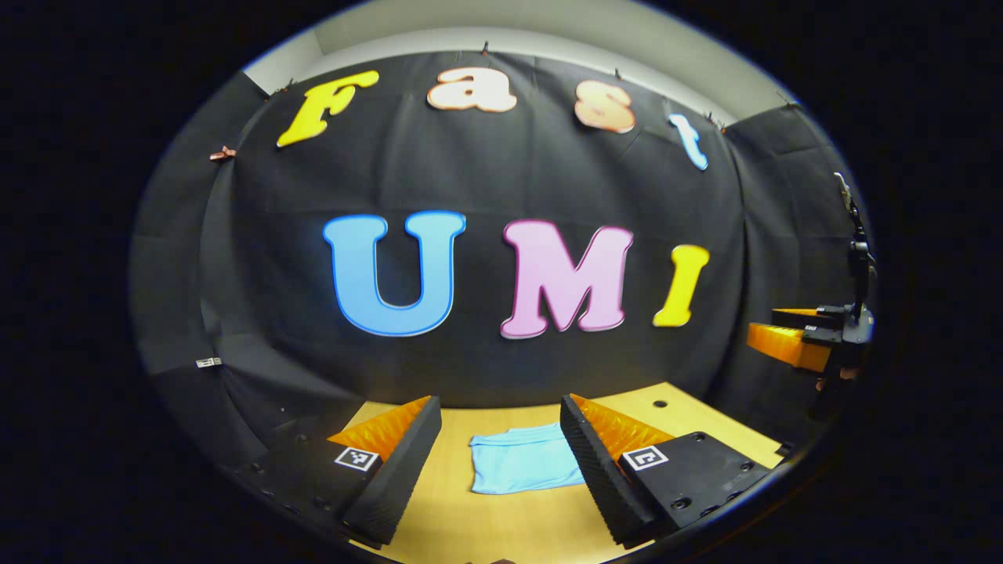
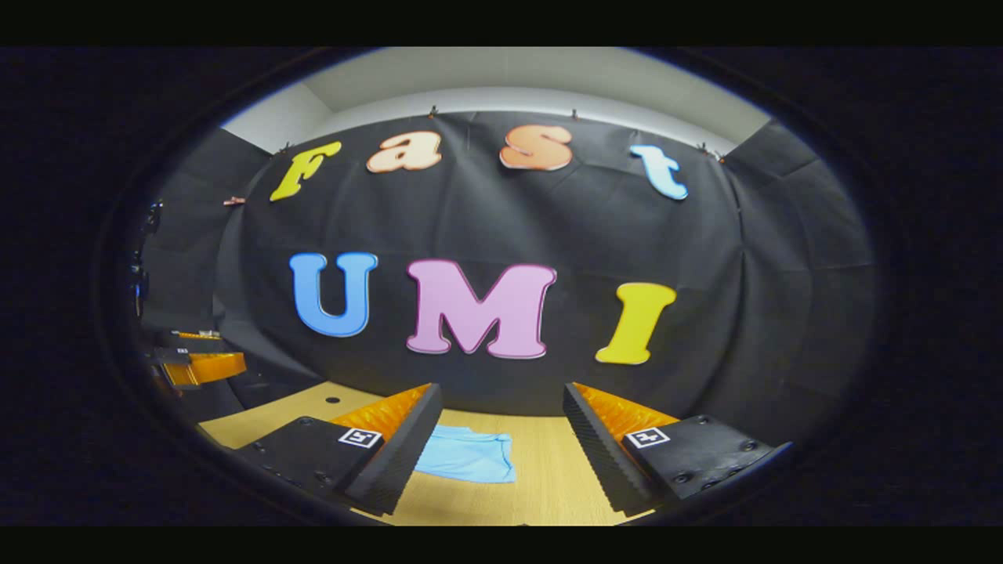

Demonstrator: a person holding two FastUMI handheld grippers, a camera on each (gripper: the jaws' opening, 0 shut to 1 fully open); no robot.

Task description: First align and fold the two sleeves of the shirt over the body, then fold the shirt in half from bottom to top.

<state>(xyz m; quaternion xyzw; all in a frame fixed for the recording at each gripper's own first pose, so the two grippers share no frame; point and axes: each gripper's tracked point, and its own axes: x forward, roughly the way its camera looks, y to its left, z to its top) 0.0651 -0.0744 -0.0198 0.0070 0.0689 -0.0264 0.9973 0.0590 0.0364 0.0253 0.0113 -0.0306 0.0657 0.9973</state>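
No readable text beyond the wall; the fingers' [image 1: 356, 458] square markers carry seemingly no letters.

left gripper [image 1: 501, 446] spread wide, right gripper [image 2: 501, 439] likewise, both raised

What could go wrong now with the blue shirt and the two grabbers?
1. The shirt lies on the table as a compact bundle, so sleeves may be hard to find, and a finger might pinch several layers.
2. Both the left gripper and the right gripper are open above the table, apart from the cloth; coming down from different sides, they could drag it crooked.
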